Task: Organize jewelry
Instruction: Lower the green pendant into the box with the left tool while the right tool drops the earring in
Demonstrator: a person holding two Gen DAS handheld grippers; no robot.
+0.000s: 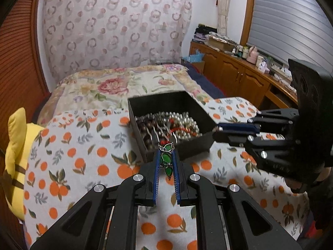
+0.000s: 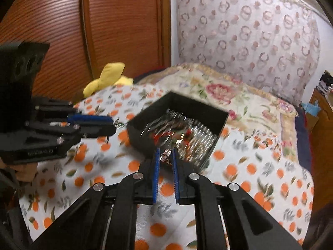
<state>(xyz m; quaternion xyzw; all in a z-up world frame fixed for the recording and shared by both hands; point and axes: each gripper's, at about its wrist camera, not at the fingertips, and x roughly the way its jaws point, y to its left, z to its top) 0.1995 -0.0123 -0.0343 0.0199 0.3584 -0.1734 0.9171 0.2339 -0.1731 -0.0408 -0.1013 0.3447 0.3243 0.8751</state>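
Yellow plush toy (image 1: 15,158): lies at the far left edge of the bed, against the reddish-brown slatted wooden wardrobe door (image 1: 16,62); in the right wrist view it shows behind the left gripper.
White blanket printed with oranges and leaves (image 1: 83,152): covers the near part of the bed and carries the box; beyond it lies a cream floral quilt (image 1: 108,87).
Left gripper (image 1: 166,160): its blue-padded fingers are clamped on a green-stone silver-framed pendant (image 1: 166,159), which stands lengthwise between the pads; the tips sit just at the near wall of the box.
Black square open box (image 1: 195,143): rests on the blanket at the middle of the bed, filled with a tangle of silver bead strands, dark brown beads and some red pieces (image 1: 172,125).
Right gripper (image 2: 166,156): its fingers are closed on a small rose-gold ring with pale stones (image 2: 165,156), held just at the near edge of the box; this view is motion-blurred. In the left wrist view its tips touch the right corner of the box.
Sheer curtain with ring pattern (image 1: 116,25): hangs behind the bed.
Wooden sideboard (image 1: 235,68): stands at the far right, with small bottles and boxes on top.
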